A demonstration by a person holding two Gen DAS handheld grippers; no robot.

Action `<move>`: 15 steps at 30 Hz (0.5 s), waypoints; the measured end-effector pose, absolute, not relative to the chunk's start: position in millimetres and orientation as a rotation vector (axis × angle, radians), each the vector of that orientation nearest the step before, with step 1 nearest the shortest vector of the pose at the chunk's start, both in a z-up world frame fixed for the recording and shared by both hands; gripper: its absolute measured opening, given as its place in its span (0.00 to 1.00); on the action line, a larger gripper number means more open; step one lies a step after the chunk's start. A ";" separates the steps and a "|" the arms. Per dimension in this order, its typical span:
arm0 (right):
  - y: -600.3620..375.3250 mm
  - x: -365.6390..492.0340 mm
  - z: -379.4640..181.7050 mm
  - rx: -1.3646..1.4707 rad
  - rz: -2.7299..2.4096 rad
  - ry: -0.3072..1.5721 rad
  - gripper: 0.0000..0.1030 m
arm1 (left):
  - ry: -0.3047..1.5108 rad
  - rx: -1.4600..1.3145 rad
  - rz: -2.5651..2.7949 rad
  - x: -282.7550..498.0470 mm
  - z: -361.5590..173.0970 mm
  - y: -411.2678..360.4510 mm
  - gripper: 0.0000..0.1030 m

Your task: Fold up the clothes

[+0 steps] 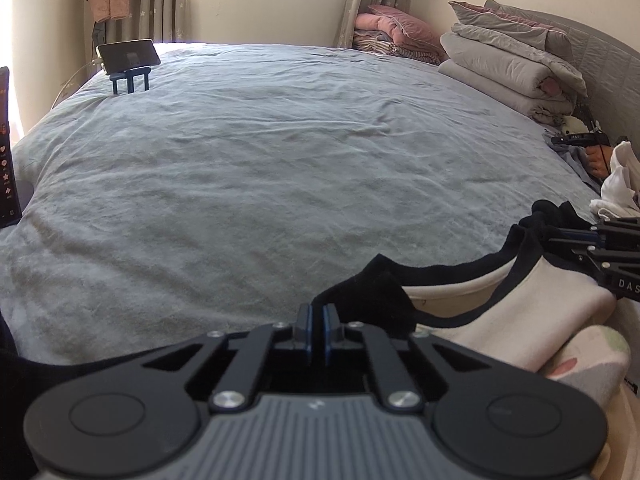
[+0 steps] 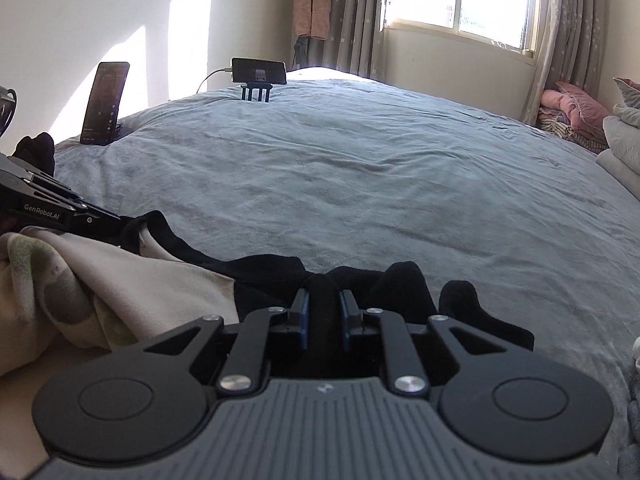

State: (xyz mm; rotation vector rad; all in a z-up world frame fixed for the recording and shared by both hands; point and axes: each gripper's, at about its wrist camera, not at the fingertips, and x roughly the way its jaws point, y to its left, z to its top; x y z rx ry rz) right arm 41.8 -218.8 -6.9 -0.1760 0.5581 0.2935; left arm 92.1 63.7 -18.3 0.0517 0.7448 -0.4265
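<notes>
Cream fabric garment with black trim point(image 1: 500, 300) lies bunched at near edge of grey blanket-covered bed point(image 1: 240, 180). Left gripper point(image 1: 319, 316): fingers pinched tight on black trim. Right gripper point(image 2: 323, 312): fingers narrow, clamping a fold of black trim.

Two claws point(image 1: 319, 312) point(image 2: 323, 300), one garment point(image 1: 500, 300), two phones point(image 2: 105, 102) point(image 2: 259, 71).
</notes>
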 end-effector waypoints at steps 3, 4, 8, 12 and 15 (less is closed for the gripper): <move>-219.7 35.4 -1.6 -0.160 0.284 0.540 0.15 | 0.704 0.059 -0.428 85.3 -14.6 65.4 0.05; -220.8 34.3 -0.5 -0.150 0.286 0.538 0.15 | 0.691 0.061 -0.432 83.7 -13.0 66.1 0.05; -224.9 31.6 1.3 -0.122 0.298 0.535 0.17 | 0.673 0.080 -0.402 82.0 -11.5 70.5 0.42; -228.8 31.7 -0.3 -0.095 0.304 0.535 0.26 | 0.701 0.043 -0.390 90.3 -15.9 75.3 0.46; -228.9 29.8 1.4 -0.094 0.310 0.520 0.32 | 0.713 0.048 -0.391 91.6 -18.1 73.4 0.46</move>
